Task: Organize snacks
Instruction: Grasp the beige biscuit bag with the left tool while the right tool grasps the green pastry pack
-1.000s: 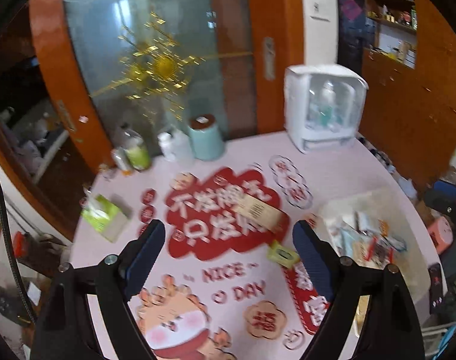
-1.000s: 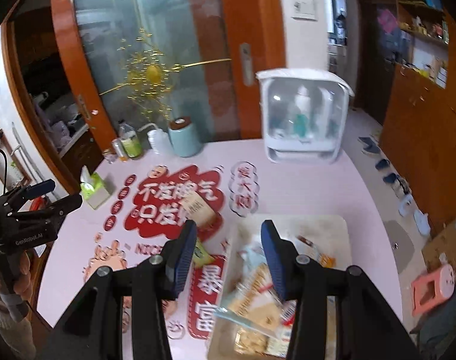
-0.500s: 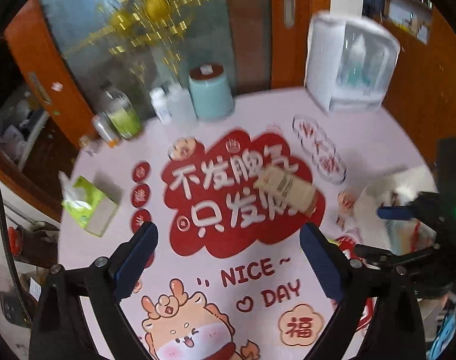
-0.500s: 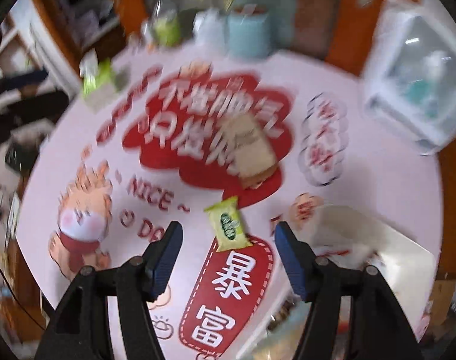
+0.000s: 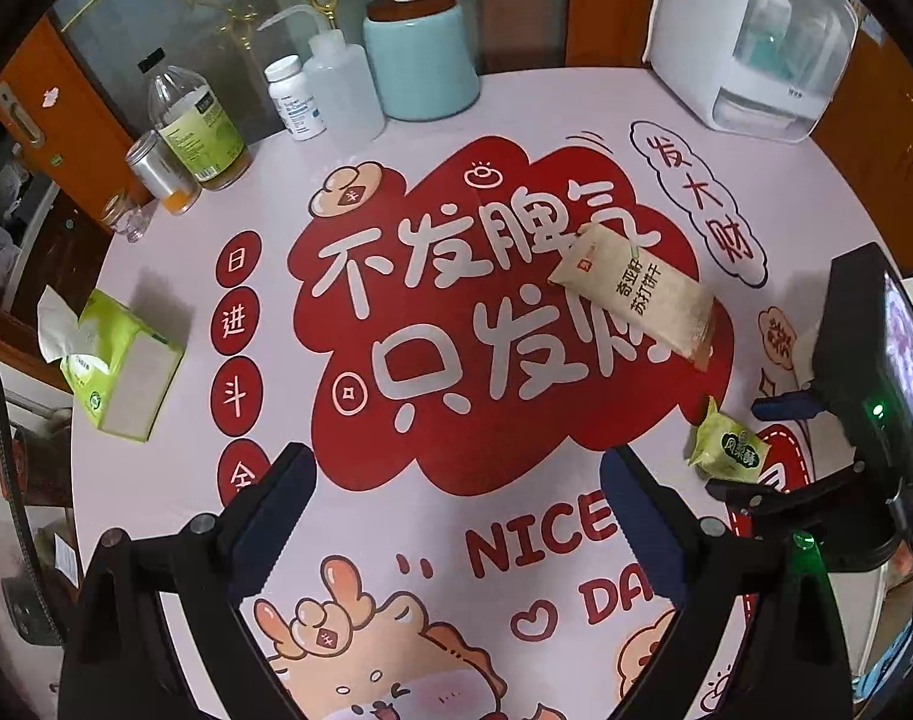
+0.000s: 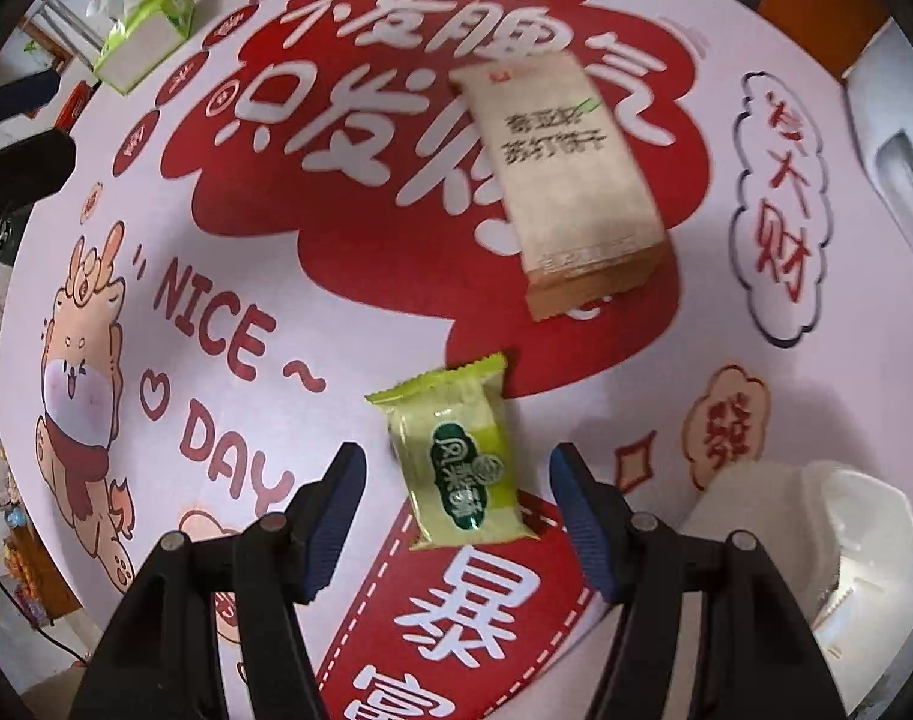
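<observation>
The right gripper [image 6: 456,516], jaws closing around but not yet pressing the small green foil snack packet [image 6: 459,456] at lower centre, should descend squarely; the left gripper [image 5: 456,504] hangs spread, empty.

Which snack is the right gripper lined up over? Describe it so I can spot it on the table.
On the pink printed tablecloth, look just below the big red cloud, at the top of the red banner. The small green snack packet lies there between the right gripper's closing jaws, untouched. Its neighbour, the beige cracker pack, is longer and paler.
</observation>
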Demonstrator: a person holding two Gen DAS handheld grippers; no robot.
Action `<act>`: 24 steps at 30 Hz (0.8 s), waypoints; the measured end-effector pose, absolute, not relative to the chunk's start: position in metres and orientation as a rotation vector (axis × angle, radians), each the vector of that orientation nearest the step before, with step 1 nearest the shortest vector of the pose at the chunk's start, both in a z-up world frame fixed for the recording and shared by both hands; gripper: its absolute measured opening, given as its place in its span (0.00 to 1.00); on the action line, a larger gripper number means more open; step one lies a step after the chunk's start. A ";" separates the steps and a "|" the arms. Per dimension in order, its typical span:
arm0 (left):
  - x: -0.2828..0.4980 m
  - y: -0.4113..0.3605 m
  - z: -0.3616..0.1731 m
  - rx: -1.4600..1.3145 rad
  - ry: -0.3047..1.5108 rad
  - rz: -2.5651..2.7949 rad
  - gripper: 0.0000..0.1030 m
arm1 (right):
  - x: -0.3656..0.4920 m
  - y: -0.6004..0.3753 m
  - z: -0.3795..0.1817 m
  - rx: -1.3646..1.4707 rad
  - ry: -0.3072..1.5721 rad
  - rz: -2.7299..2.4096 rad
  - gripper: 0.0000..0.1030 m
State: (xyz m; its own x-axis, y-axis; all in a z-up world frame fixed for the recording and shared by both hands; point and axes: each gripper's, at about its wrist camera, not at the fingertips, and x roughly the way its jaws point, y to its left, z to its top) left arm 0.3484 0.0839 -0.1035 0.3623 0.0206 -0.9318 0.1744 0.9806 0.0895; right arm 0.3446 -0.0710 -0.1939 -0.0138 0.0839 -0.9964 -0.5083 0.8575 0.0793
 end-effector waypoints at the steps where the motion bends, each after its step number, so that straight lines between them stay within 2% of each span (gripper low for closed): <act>1: 0.349 0.082 -0.104 0.193 1.197 -0.104 0.92 | 0.344 -0.070 -0.198 -0.372 1.527 0.475 0.52; 3: 0.350 0.077 -0.104 0.207 1.192 -0.110 0.92 | 0.341 -0.065 -0.199 -0.412 1.508 0.479 0.38; 11: 0.358 0.056 -0.109 0.216 1.200 -0.128 0.92 | 0.344 -0.082 -0.184 -0.355 1.454 0.422 0.37; 19: 0.389 0.025 -0.120 0.136 1.214 -0.102 0.92 | 0.393 -0.140 -0.111 -0.016 1.216 0.298 0.37; 24: 0.419 0.005 -0.147 -0.002 1.246 -0.043 0.92 | 0.420 -0.164 -0.103 0.090 1.138 0.217 0.37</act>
